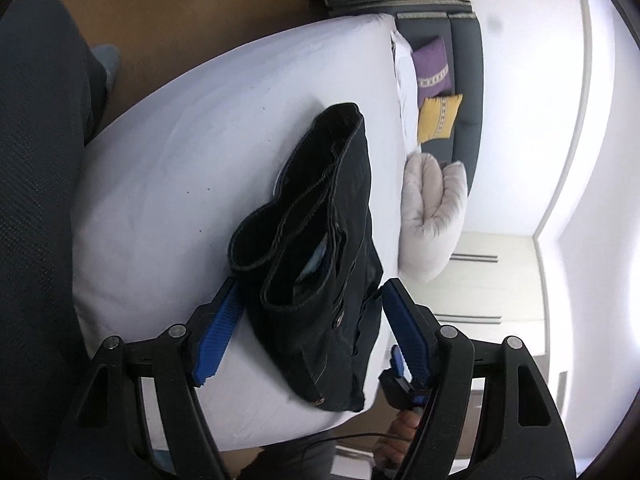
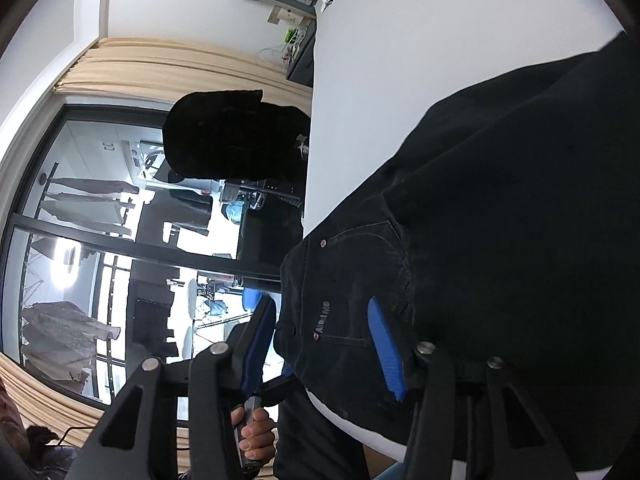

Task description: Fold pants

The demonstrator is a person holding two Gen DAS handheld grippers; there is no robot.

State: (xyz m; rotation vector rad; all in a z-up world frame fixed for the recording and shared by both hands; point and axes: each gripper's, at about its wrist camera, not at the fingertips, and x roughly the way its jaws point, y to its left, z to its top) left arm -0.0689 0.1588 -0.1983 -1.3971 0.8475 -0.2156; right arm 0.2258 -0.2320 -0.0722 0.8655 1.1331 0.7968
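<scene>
Black pants [image 1: 320, 216] lie folded in a narrow stack on the white bed [image 1: 180, 168], with the hems far from me and the waist near. My left gripper [image 1: 311, 286] is open. Its blue pads [image 1: 218, 328] stand on either side of the waist end and are clear of the fabric. The right wrist view shows the pants' pocket corner [image 2: 352, 280] hanging over the bed edge [image 2: 316, 152]. My right gripper [image 2: 320, 302] straddles that corner, open. One pad [image 2: 386, 352] lies over the cloth and the other finger [image 2: 260, 332] is just off the edge.
A rolled beige quilt [image 1: 432, 216], purple cushion [image 1: 432, 66] and yellow cushion [image 1: 438, 118] lie past the bed's far side by a grey headboard [image 1: 468, 80]. A dark-trousered leg [image 1: 40, 160] fills the left. A dark garment [image 2: 232, 136], curtains [image 2: 180, 68] and a glass door [image 2: 100, 240] stand beyond the bed.
</scene>
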